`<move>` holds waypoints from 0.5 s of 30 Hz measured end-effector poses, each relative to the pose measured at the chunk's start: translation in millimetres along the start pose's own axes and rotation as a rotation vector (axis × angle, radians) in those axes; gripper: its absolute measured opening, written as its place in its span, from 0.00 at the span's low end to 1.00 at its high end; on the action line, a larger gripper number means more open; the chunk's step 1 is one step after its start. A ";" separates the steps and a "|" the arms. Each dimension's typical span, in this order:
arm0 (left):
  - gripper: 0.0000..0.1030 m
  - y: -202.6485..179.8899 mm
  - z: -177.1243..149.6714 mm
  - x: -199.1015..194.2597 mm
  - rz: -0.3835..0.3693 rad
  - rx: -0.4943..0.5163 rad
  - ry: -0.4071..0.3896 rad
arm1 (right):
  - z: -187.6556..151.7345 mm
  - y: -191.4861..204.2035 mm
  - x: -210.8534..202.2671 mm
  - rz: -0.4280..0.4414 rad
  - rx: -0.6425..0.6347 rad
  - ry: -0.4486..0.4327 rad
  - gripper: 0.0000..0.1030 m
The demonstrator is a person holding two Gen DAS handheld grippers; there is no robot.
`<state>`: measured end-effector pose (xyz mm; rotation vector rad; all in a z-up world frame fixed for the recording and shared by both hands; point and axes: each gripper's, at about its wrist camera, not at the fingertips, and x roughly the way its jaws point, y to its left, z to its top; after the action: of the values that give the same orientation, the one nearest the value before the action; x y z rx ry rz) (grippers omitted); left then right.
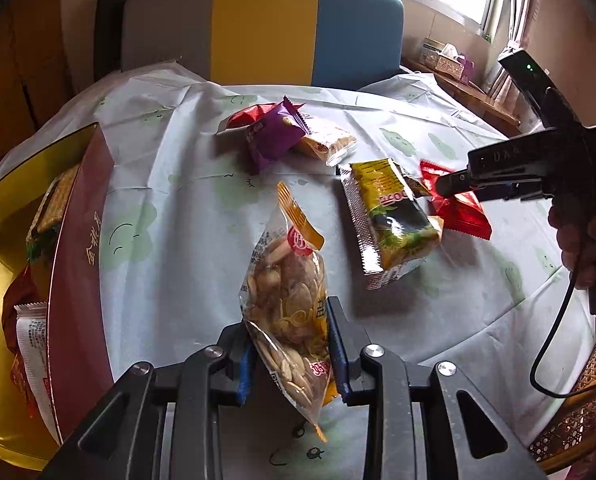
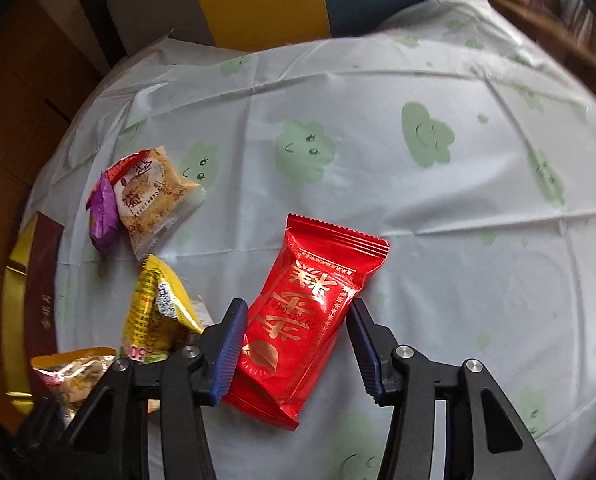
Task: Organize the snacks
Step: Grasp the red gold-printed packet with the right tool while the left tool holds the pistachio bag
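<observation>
Straddling the red packet [image 2: 312, 316], the fingers of the right gripper [image 2: 296, 344] stand one on each side of it, w/ the packet lying flat on the tabletop [image 2: 418, 200]. Its long axis runs from the lower end, near the camera, up and slightly to the right, so the fingers cross its short width, which is the good way to take it. The left pad [image 2: 228, 350] is touching or almost touching the wrapper; the right pad [image 2: 366, 354] is a little apart, so the fingers are not yet clenched on it. The next move, I judge, is only to finish the squeeze, no turning needed.

The left gripper [image 1: 292, 348] is grasping the clear biscuit bag [image 1: 288, 300] approx. at its middle, above the tabletop. The gold-lined box [image 1: 78, 240] w/ snacks inside is at its left side, so the left hand is nearer to it.
</observation>
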<state>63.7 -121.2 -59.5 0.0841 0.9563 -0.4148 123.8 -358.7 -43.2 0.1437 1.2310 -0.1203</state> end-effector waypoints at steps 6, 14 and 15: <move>0.31 0.0 -0.8 0.6 0.001 0.001 -0.011 | -3.7 5.7 12.7 -0.098 -0.089 0.040 0.49; 0.31 -3.2 -1.9 0.5 0.015 0.013 -0.021 | -4.2 -10.6 20.2 -0.059 -0.041 0.056 0.53; 0.31 -3.5 -1.9 0.3 0.015 0.013 -0.021 | -2.4 -12.7 21.0 -0.059 -0.041 0.056 0.54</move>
<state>61.1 -124.0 -60.4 0.0984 0.9323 -0.4073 126.4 -371.0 -64.4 0.0753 1.2935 -0.1427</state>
